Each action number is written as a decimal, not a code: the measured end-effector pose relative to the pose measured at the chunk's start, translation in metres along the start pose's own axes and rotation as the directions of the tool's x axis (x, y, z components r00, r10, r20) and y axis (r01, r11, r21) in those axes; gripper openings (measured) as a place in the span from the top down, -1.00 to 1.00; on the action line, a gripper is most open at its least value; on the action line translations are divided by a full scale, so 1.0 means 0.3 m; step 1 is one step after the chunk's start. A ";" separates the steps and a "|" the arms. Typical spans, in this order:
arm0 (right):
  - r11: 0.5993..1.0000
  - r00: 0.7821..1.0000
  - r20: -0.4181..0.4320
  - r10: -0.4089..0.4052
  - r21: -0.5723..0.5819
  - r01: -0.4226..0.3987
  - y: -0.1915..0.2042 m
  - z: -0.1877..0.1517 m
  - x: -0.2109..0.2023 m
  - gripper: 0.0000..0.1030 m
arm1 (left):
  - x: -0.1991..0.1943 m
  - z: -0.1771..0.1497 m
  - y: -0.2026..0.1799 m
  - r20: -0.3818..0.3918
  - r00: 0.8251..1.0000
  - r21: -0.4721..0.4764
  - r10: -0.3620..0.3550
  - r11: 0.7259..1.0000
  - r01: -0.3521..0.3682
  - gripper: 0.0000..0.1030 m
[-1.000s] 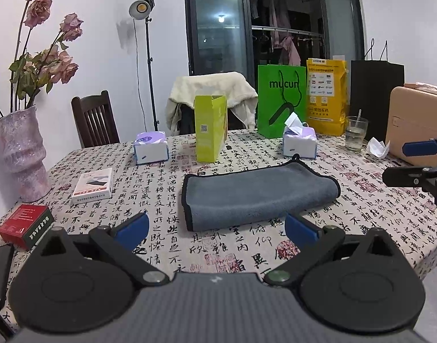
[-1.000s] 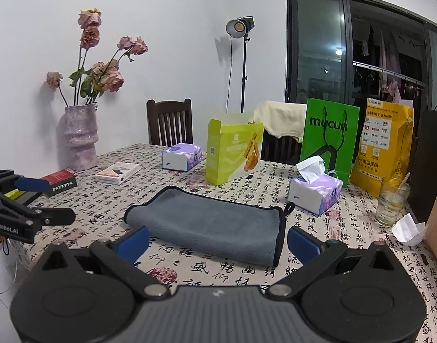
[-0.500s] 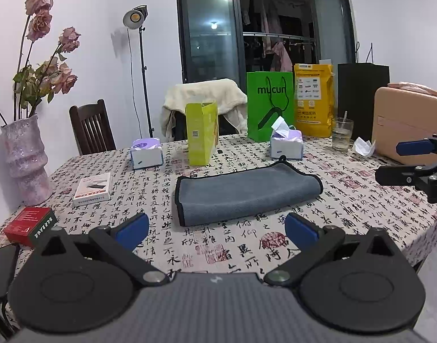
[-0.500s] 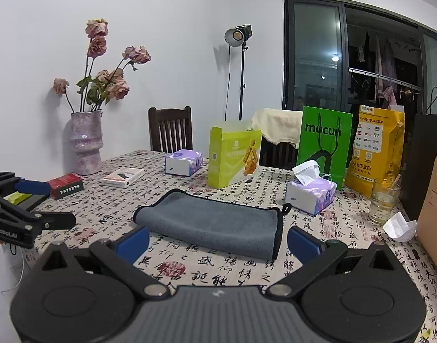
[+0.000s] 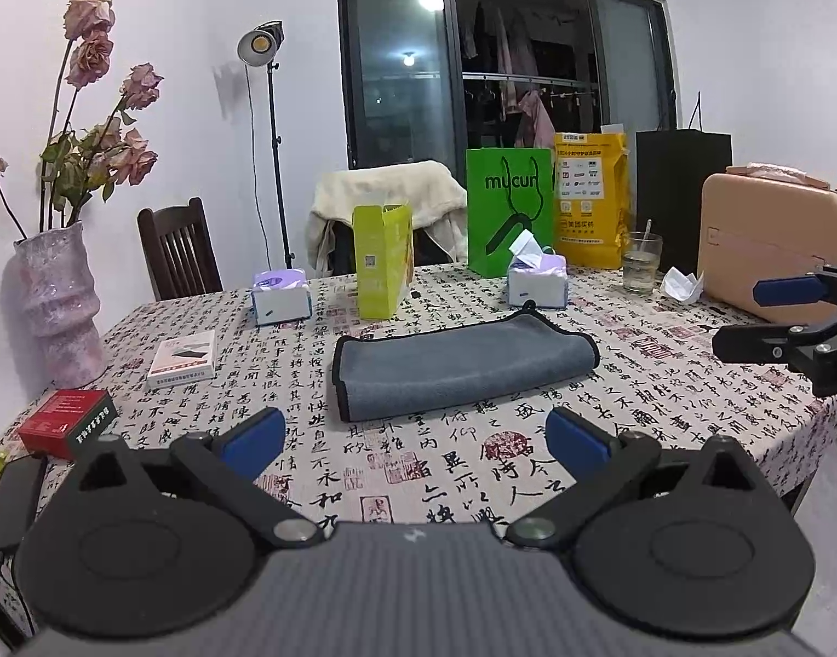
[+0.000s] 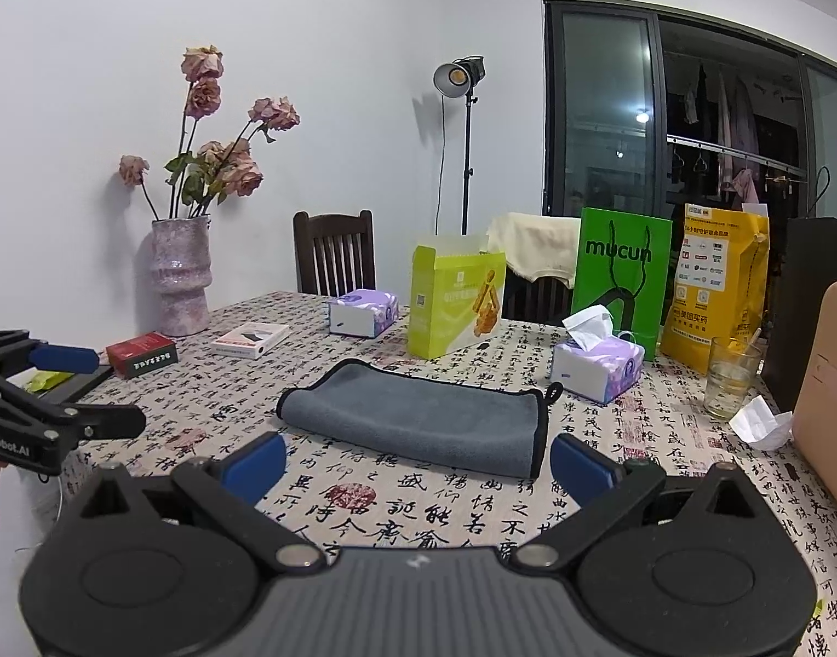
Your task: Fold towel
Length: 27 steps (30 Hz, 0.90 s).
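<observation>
A grey microfibre towel with black edging (image 5: 462, 364) lay folded into a long rectangle near the middle of the table covered with a calligraphy-print cloth (image 5: 473, 471), its rounded fold on one long side and a small hanging loop at a far corner. The left gripper (image 5: 416, 438) hung in front of the towel with its blue-padded fingers (image 5: 254, 435) spread wide and nothing between them, well apart from the fabric. The right gripper (image 6: 416, 460) hung likewise on the other side (seen from the left wrist camera at the right edge, over the table's corner), its blue pads (image 6: 580, 465) wide apart and empty. Behind the towel stood a lime-green cardboard box (image 5: 383, 260), a purple-and-white tissue pack (image 5: 538, 282) and a green paper bag printed "mucun" (image 5: 509, 208). A mottled pink ceramic vase of dried roses (image 6: 178, 274) stood at the table's far left edge, near a red box (image 6: 142, 353).
</observation>
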State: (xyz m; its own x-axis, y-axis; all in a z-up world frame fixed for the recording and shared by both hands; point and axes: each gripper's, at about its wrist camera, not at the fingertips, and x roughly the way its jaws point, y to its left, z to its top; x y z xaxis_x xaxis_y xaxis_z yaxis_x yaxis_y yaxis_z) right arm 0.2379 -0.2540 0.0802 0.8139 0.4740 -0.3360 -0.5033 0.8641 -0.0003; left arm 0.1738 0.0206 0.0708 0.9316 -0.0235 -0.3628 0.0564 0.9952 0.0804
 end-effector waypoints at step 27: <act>0.996 0.999 0.022 0.034 0.083 -0.036 0.090 -0.115 -0.181 -1.00 | -0.230 -0.124 0.004 0.053 0.998 -0.063 -0.037 0.997 0.040 -1.00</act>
State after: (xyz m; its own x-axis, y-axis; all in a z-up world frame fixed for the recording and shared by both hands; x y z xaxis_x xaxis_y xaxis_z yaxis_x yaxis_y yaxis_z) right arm 0.1701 -0.2622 0.0659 0.8025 0.5068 -0.3148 -0.5064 0.8576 0.0895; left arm 0.0962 0.0269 0.0614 0.9466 -0.0652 -0.3158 0.0710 0.9975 0.0070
